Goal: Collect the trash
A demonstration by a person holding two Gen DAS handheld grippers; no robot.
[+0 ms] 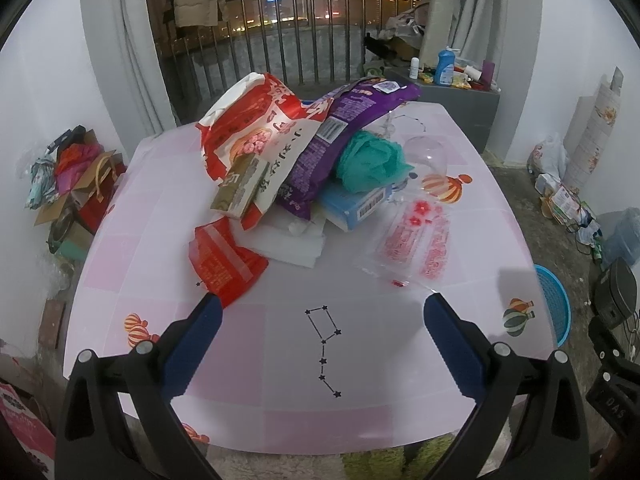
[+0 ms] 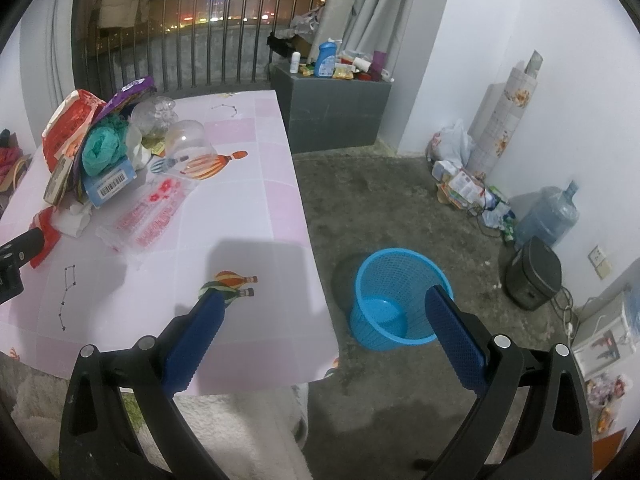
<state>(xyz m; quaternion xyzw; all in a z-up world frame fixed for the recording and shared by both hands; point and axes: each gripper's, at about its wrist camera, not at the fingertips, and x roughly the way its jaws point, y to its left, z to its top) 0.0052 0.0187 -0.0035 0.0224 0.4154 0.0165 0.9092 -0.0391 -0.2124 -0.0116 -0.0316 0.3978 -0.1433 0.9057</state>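
Note:
A heap of trash sits on the pink table [image 1: 360, 360]: a big red-and-white bag [image 1: 256, 120], a purple bag [image 1: 336, 136], a teal mesh ball [image 1: 368, 160], a blue box [image 1: 356, 204], a red wrapper [image 1: 224, 260], white tissue [image 1: 288, 244] and a clear printed bag [image 1: 412, 244]. My left gripper [image 1: 322, 306] is open just short of the heap, its left finger beside the red wrapper. My right gripper [image 2: 326, 300] is open over the table's right edge [image 2: 316, 280], above the floor. An empty blue mesh basket [image 2: 396, 300] stands on the floor beside the table.
A clear plastic dome [image 2: 188, 136] lies behind the heap. A grey cabinet [image 2: 336, 112] with bottles stands beyond the table. A water jug [image 2: 548, 216], a dark appliance [image 2: 532, 276] and bags line the right wall. Boxes and bags [image 1: 76, 192] sit left of the table.

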